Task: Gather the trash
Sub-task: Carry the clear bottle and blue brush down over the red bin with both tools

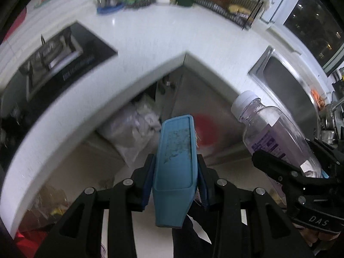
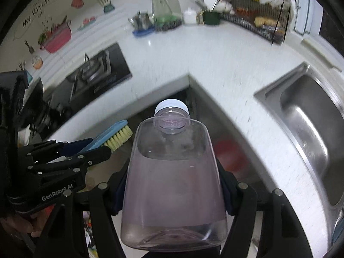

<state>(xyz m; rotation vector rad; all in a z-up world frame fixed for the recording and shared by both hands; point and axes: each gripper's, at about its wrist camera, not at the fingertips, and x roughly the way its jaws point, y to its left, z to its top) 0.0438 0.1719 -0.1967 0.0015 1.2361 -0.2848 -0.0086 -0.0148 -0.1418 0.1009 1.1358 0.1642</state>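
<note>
left gripper (image 1: 175, 172) pinching brush (image 1: 175, 150) | right gripper (image 2: 172, 185) pinching bottle (image 2: 174, 172) | white l-shaped counter (image 1: 150, 38), sink (image 2: 301, 116), possibly bin bag (image 1: 137, 124) below

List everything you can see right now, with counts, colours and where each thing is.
Blue plastic scrubbing brush: one, pale bristles, clamped in the left gripper.
Clear plastic bottle with white cap: one, purplish tint, clamped in the right gripper.
White L-shaped countertop: one, wraps around the corner ahead.
Black gas hob: one, set into the counter, left.
Steel sink: one, set into the counter, right.
Black wire rack: one, back right corner, holding yellow packets.
Clear glass jug: one, back of counter.
Pale bag: one, on the floor below the corner.
Left gripper: black, shut on brush.
Right gripper: black, shut on bottle.
</note>
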